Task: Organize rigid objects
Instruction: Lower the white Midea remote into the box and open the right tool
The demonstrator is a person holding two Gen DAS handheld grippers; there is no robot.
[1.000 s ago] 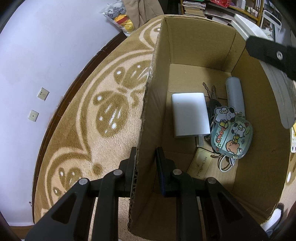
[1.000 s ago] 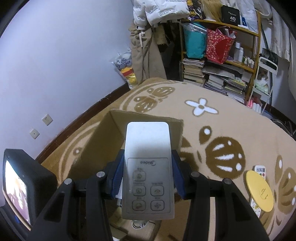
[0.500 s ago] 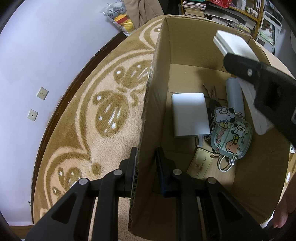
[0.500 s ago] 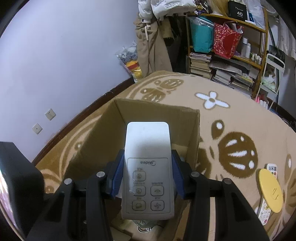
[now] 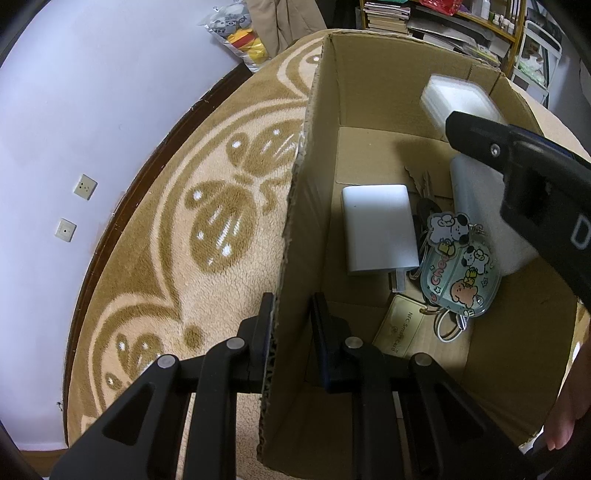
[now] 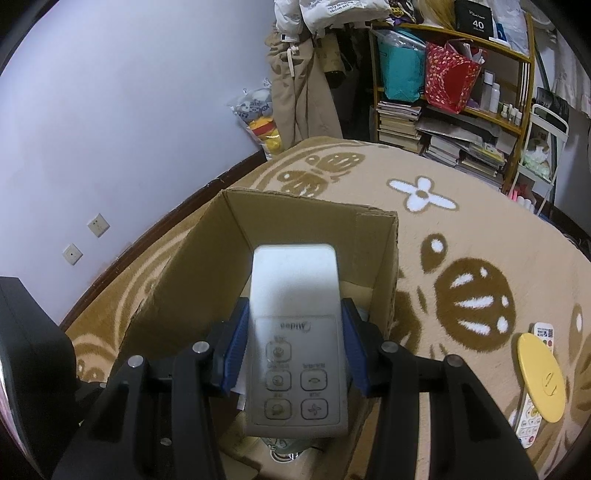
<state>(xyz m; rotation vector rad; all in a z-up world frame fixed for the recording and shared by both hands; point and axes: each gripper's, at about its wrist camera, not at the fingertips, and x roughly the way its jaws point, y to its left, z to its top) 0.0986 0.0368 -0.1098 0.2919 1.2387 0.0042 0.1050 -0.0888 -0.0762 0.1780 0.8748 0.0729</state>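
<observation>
My left camera sat low and very close against the near wall of the cardboard box (image 5: 295,229), looking steeply down along that wall, with the box floor on one side of it and the carpet (image 5: 207,206) on the other, and the purple wall (image 5: 92,92) beyond the box. My right camera looked from above the same box (image 6: 310,218), near its open top, facing across it toward the far shelf (image 6: 461,103). Both views shared the box interior, the patterned carpet beside it, the wall sockets (image 6: 85,240) and the bag of soft toys (image 5: 236,29) past the box's far corner.
</observation>
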